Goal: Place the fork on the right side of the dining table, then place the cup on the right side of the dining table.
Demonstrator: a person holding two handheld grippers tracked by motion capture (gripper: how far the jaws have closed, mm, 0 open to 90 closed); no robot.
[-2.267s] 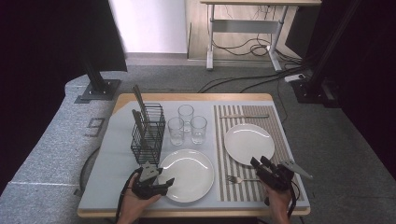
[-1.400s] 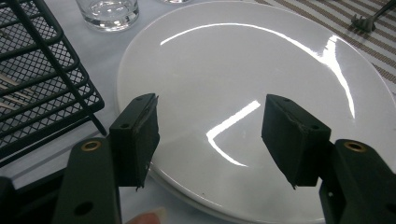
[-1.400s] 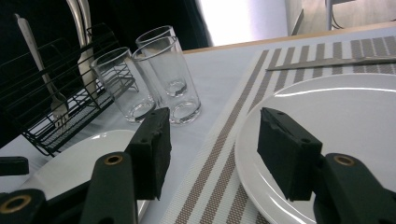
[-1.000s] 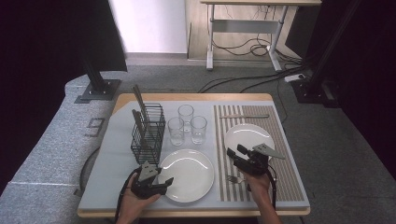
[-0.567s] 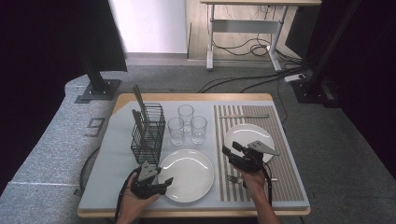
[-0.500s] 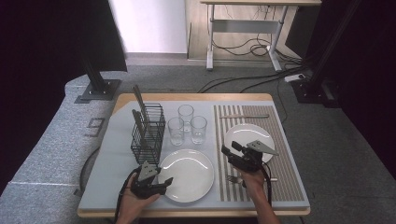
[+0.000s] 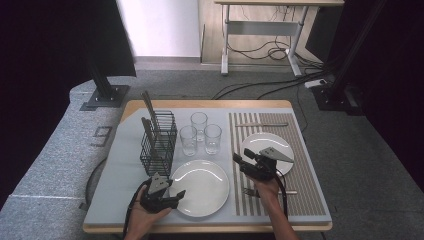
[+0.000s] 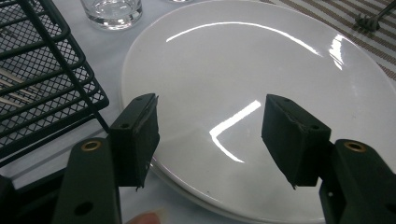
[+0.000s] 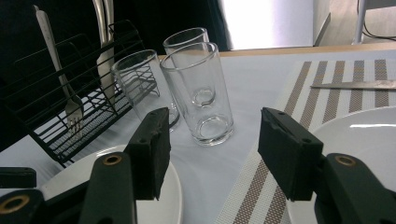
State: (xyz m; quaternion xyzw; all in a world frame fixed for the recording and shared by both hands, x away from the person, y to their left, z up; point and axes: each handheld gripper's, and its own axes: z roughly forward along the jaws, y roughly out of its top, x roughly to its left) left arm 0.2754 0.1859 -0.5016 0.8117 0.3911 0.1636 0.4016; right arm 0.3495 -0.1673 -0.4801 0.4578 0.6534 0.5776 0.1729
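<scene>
table setting on counter: both tongs apart, nothing held

left tongs (image 7: 176,194): low over the near left edge of the front plate (image 7: 200,187); jaws apart on either side of the plate's rim in the left gripper view, pads clear of it, nothing between them.

right tongs (image 7: 239,161): raised above the inner edge of the striped mat (image 7: 310,190), between the two plates, pointing toward the glasses; jaws apart, empty.

front plate: white, round, on the pale cloth at the near middle of the counter (image 7: 205,104), just beside the wire basket (image 7: 159,142).

second plate (image 7: 260,142): white, on the striped mat, partly behind the right tongs.

glasses: three clear tumblers upright in a tight cluster behind the front plate; the nearest one (image 9: 200,93) stands straight ahead of the right tongs, well apart from the pads.

wire basket: black mesh, left of the glasses, with cutlery standing upright in it, a fork (image 9: 70,105) among them.

knife (image 7: 261,124): flat on the far end of the mat.

fork on mat (image 7: 252,191): lying near the front edge, by the right hand.
</scene>
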